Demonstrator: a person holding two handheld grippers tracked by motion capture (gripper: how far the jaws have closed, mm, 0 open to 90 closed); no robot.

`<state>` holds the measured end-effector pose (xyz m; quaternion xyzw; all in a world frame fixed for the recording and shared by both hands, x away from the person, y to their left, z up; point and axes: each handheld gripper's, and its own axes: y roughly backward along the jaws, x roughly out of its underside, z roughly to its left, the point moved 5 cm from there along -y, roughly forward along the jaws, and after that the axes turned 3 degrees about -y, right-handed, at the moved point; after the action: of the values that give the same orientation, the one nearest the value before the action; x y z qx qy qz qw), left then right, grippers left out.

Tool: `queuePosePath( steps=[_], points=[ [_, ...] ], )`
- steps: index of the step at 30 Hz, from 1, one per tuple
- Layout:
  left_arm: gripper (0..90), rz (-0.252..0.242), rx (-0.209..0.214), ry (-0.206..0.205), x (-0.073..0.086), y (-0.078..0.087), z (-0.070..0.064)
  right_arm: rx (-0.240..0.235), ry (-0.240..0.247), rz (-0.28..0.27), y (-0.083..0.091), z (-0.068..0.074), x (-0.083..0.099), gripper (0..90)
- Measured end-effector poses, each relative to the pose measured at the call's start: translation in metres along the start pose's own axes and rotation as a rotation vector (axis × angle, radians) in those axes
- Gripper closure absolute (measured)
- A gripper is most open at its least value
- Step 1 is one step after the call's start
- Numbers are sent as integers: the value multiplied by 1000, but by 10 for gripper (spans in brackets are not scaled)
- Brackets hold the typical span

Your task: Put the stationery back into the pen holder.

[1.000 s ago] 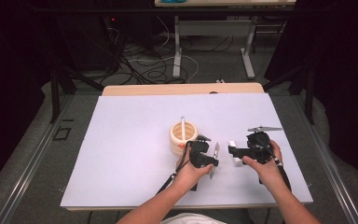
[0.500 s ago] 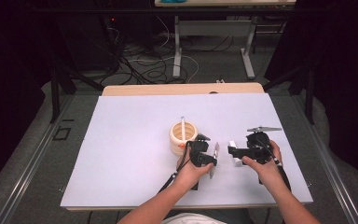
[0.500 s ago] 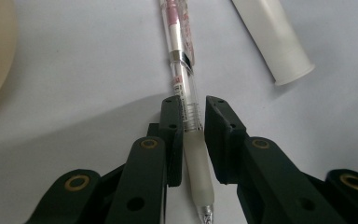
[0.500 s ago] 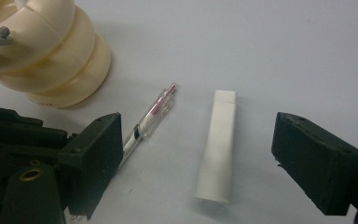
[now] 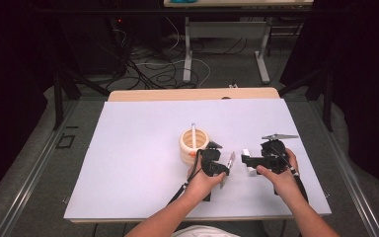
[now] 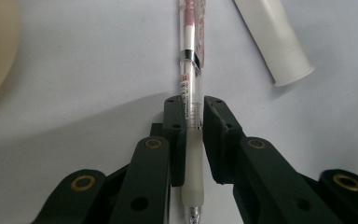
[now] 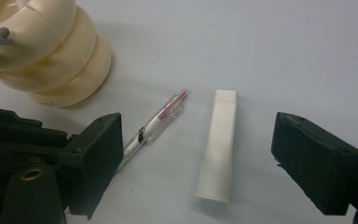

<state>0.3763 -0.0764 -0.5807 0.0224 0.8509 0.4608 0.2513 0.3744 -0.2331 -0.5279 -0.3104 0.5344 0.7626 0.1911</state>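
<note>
While the pen (image 6: 189, 88) lies flat on the white counter (image 5: 128, 148), toward the near edge and right of the middle, the left gripper (image 6: 193, 135) has its two black jaws closed around it, pinching the clear barrel just above the frosted grip; the tip end points back toward the hand and the pink-marked end points away. Just beside the pen, not touching it, lies a white tube (image 7: 218, 144) with its flat crimped end pointing away from the right gripper (image 7: 198, 154), whose jaws stand wide apart on either side of the tube and hold nothing. Near the pen's other side stands a cream ribbed holder (image 5: 194, 144) with a white stick upright in it, close to the counter's centre. From the near edge both forearms reach in, the hands close together.
</note>
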Motion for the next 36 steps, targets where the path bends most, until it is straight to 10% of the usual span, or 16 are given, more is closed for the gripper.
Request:
queuePosePath(
  steps=[15, 36],
  points=[
    [802, 1, 9, -87, -3, 17, 2, -32, 31, -26, 2, -1, -2, 285],
    [797, 156, -96, -178, -1, 8, -1, -60, 26, -20, 2, -2, -2, 311]
  ],
)
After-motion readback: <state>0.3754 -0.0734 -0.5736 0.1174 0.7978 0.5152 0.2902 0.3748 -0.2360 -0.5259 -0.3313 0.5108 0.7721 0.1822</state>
